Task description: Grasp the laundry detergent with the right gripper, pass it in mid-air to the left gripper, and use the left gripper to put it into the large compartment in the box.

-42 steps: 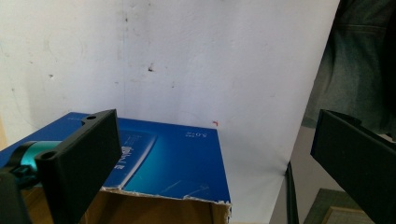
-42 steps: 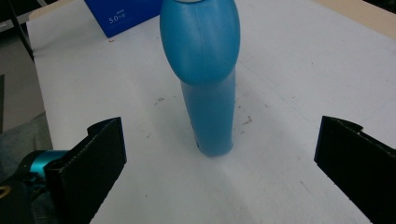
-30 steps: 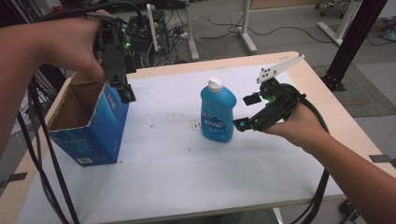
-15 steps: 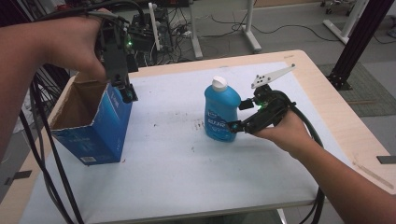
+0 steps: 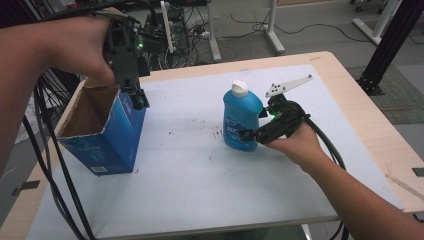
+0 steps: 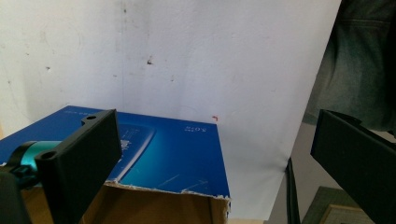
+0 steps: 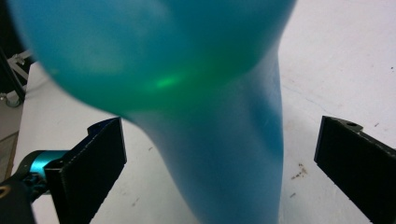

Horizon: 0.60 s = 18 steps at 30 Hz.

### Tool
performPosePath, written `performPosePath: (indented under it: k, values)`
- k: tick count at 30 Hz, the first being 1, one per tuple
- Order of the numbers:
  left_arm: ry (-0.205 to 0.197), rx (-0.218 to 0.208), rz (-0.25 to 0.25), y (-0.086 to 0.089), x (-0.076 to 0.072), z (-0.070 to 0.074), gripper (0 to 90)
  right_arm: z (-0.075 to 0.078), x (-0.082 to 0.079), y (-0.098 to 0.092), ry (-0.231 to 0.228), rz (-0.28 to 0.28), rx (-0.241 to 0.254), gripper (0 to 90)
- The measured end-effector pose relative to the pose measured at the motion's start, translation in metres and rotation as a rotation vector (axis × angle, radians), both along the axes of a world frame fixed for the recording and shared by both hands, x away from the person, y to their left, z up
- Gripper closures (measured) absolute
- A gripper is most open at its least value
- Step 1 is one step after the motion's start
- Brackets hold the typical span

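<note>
A blue bottle [image 5: 241,122] with a white cap stands upright near the middle of the white mat. My right gripper [image 5: 248,134] is open and reaches in from the right, with one jaw on each side of the bottle's lower part. In the right gripper view the blurred bottle [image 7: 187,70] sits between the wide-apart jaws of the right gripper [image 7: 219,163]. An open-topped blue cardboard box [image 5: 107,135] stands at the left. My left gripper [image 5: 139,99] hangs open over its right rim. In the left gripper view the box's blue side and torn rim [image 6: 173,154] lie below the jaws.
A white mat [image 5: 200,190] covers the wooden table [image 5: 370,125]. Black cables [image 5: 50,150] hang at the table's left side. Table legs, a black post and more cables stand on the floor beyond the far edge.
My right gripper has moved left, up to the bottle, so its jaws now stand on either side of it. My left gripper has stayed over the box's rim.
</note>
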<state>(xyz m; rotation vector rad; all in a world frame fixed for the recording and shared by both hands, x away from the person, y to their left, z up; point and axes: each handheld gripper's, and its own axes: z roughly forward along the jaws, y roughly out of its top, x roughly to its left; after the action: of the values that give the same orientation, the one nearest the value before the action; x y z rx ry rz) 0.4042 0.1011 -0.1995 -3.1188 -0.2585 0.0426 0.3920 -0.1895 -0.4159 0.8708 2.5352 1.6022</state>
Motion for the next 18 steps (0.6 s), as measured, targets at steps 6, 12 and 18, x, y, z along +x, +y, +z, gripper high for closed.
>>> performPosePath:
  k: [6, 12, 18]
  values:
    - [0.001, 0.000, 0.005, 0.0019, -0.0002, -0.0008, 1.7, -0.0051, 0.0014, 0.0046, -0.011, -0.018, 0.026, 1.3]
    - [0.002, 0.002, 0.005, 0.0030, 0.0004, -0.0014, 1.7, -0.0075, 0.0011, 0.0095, -0.029, -0.021, 0.027, 3.8]
    - [0.002, 0.004, 0.003, 0.0029, 0.0009, -0.0016, 1.7, -0.0057, 0.0003, 0.0090, -0.053, -0.018, 0.044, 13.9]
